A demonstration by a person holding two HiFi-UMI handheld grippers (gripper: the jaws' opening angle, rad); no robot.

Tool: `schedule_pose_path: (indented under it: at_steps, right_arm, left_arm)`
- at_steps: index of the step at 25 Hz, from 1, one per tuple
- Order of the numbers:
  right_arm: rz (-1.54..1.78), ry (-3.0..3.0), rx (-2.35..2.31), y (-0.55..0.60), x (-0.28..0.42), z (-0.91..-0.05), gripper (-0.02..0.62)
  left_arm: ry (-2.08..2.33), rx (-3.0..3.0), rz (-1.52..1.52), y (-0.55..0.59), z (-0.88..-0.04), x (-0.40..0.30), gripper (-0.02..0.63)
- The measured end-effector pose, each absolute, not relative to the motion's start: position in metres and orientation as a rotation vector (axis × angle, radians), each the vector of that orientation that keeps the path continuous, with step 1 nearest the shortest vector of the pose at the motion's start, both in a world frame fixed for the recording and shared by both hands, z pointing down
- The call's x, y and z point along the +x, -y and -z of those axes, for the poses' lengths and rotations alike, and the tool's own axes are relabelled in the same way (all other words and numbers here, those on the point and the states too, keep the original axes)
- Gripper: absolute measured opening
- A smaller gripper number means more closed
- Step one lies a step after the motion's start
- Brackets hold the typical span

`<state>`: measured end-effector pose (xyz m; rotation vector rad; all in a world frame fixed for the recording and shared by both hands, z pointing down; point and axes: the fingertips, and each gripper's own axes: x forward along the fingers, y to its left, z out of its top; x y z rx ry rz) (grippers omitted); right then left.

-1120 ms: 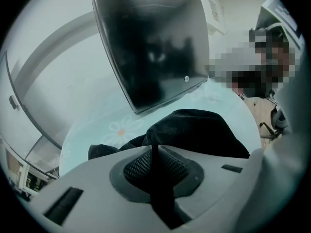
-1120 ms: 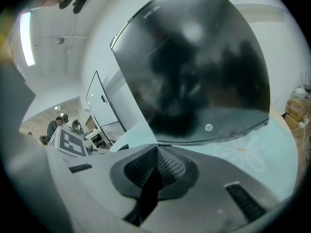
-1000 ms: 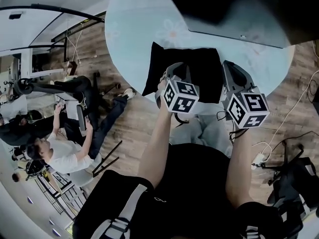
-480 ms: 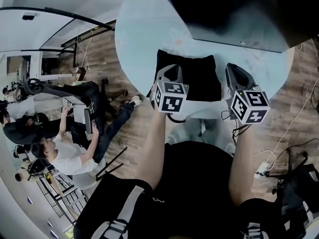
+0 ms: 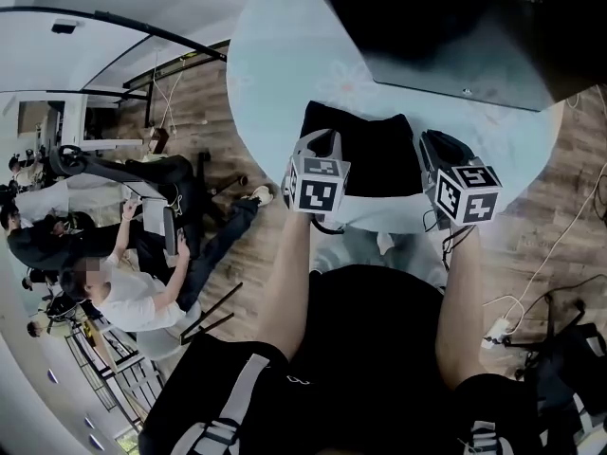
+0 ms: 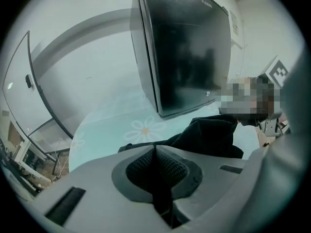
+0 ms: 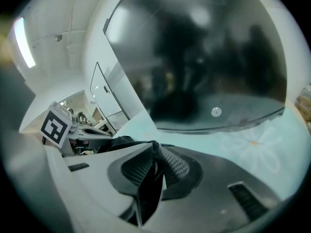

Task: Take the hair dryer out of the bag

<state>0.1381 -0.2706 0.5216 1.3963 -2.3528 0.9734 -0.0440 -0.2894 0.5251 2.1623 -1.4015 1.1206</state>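
A black cloth bag (image 5: pixel 365 150) lies on the near part of a round pale-blue table (image 5: pixel 275 55) printed with daisies. My left gripper (image 5: pixel 321 140) is at the bag's left edge. Its jaws are shut, and black cloth (image 6: pixel 209 132) runs right up to the tips (image 6: pixel 155 149). My right gripper (image 5: pixel 438 142) is at the bag's right edge, shut too. A fold of the bag (image 7: pixel 119 142) is pinched at its tips (image 7: pixel 155 149). No hair dryer shows in any view; the bag's inside is hidden.
A large dark monitor (image 5: pixel 446 27) stands just behind the bag. The table's near edge is right below both grippers. On the wooden floor at the left, people (image 5: pixel 123 292) sit by office chairs. Cables (image 5: pixel 531 282) trail across the floor at the right.
My left gripper has shifted left to the bag's left edge, and the bag now looks narrower on that side. The right gripper has sunk a little toward the table.
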Motion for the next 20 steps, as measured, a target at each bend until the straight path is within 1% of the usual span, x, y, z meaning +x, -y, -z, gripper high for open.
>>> schedule_pose_path:
  at_steps: [3,4,5,16,20]
  right_arm:
    - [-1.000,2.341,1.337,0.272,0.127,-0.536,0.051]
    - [-1.009,2.334,1.315,0.271,0.123,-0.541,0.076]
    - [-1.018,2.327,1.292,0.270,0.120,-0.547,0.087]
    - [-1.107,2.269,1.188,0.273,0.100,-0.585,0.087]
    - [-1.099,2.249,1.173,0.274,0.095,-0.590,0.085]
  left_arm:
    - [1.385,2.170,-1.130,0.291,-0.528,-0.043,0.029]
    - [1.381,2.173,-1.129,0.291,-0.529,-0.044,0.029]
    - [1.379,2.174,-1.124,0.291,-0.530,-0.045,0.029]
    - [1.363,2.146,-1.079,0.296,-0.540,-0.055,0.031]
    - [1.364,2.149,-1.056,0.295,-0.538,-0.056,0.056]
